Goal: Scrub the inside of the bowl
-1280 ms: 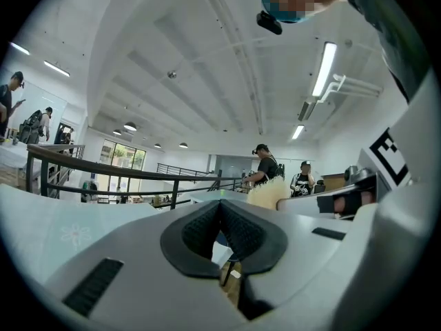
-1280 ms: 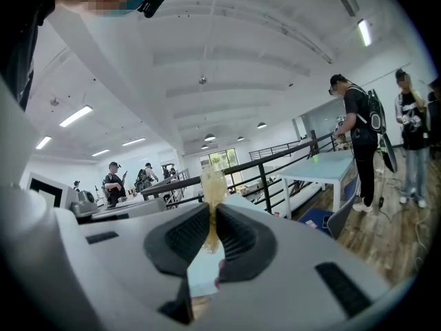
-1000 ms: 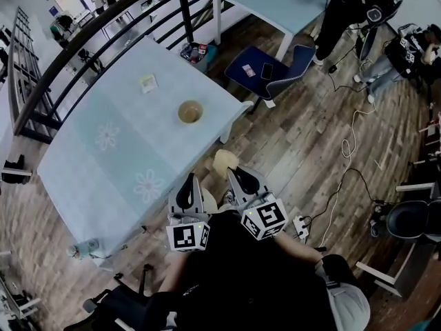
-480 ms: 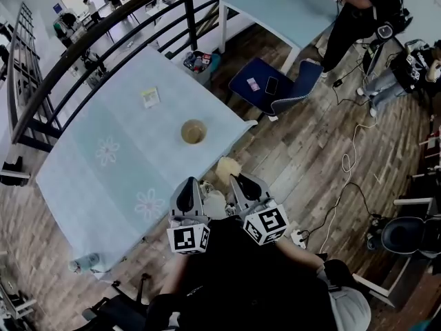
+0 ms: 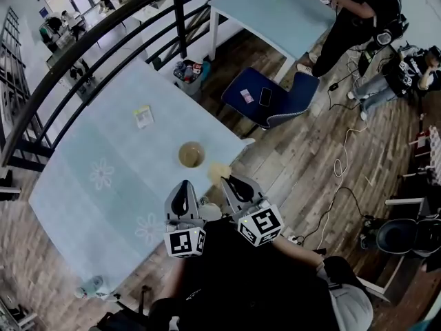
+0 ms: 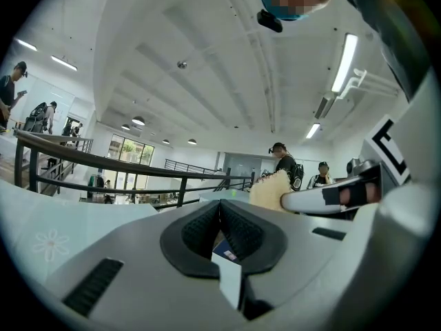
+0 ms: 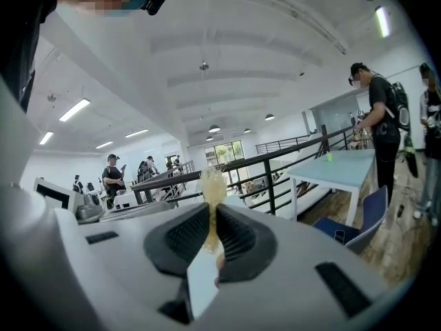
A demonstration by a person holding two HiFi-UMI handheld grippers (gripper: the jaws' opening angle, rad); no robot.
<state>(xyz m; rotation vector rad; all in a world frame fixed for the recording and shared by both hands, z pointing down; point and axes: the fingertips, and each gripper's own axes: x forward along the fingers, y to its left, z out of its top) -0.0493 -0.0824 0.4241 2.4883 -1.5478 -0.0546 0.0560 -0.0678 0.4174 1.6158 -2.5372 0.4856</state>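
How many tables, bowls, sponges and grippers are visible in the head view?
Tables: 2 (near table, far table)
Bowls: 1 (bowl)
Sponges: 1 (sponge)
Grippers: 2 (left gripper, right gripper)
Total: 6

Grey left tongs and right tongs bear black-and-white marker cubes.

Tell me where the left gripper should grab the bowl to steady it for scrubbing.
Take the bowl by its rim, one jaw inside and one outside, coming down from above on its near left edge. It stands upright and open on the table, round with no handle, so the thin wall is probably the only hold. That leaves room for the sponge in the right gripper.
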